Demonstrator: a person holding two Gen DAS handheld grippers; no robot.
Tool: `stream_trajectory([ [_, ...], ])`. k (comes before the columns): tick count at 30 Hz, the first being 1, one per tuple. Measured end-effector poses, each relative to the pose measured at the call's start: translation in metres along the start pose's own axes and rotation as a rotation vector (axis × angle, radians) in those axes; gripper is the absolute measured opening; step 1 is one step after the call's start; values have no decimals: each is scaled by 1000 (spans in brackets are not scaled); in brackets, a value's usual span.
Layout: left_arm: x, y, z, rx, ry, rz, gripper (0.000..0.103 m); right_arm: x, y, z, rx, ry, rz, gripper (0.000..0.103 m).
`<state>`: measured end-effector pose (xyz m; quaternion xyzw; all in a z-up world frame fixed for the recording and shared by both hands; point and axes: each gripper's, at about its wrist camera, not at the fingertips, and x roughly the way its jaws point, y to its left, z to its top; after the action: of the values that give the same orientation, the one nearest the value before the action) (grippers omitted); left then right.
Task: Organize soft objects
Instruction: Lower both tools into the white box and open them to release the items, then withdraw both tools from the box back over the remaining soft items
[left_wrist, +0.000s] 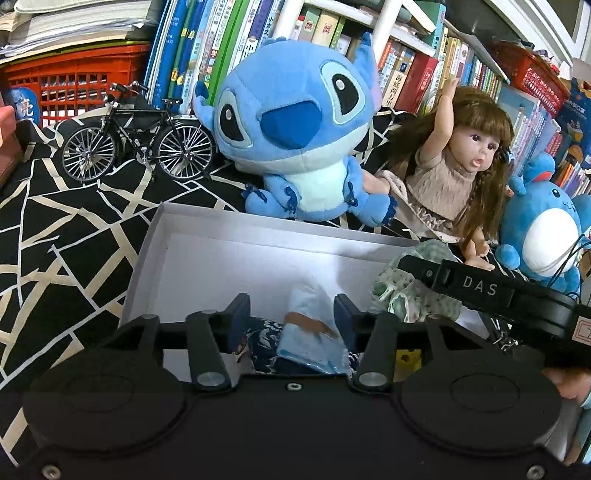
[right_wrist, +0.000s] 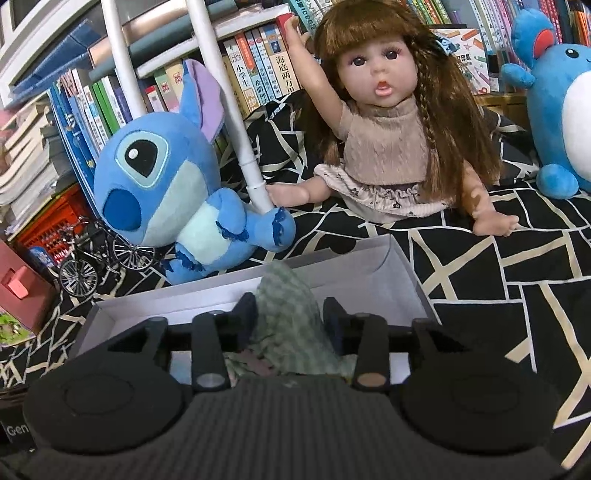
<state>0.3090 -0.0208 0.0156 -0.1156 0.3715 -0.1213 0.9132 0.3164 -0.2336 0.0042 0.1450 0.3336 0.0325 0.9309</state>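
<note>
Lying lengthwise between the left hand-held gripper's (left_wrist: 291, 314) parted jaws — light-blue cloth (left_wrist: 308, 339), pointing away into the box (left_wrist: 221, 243).

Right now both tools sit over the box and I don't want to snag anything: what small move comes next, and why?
Probably lift the right tool straight up. Its jaws stand apart around the green checked cloth, which already lies in the white box, so it looks released; rising clear avoids dragging it out.

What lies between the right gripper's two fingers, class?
A green checked cloth stands bunched between the right gripper fingers, over the white box. The pads look clear of it. The right wrist view shows this.
</note>
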Motion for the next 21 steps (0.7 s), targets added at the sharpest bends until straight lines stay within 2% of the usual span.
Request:
stream_trajectory([
  [2,-4,-1,0,5,-10,3,75,-4,-1,1,0,1,12,64],
  [4,-10,-3,0,8,-35,15,84,-8,-1,2,-6,-1,20,69],
  [12,-39,-8,-3,14,-72,-6,90,-38,-1,2,-37,-26,77,85],
  [17,-62,-18,-10,76,-118,-8,94,-61,3,1,-78,-49,117,89],
  [21,-83,-18,-17,84,-156,-28,97,-82,5,-4,-114,-83,140,95],
])
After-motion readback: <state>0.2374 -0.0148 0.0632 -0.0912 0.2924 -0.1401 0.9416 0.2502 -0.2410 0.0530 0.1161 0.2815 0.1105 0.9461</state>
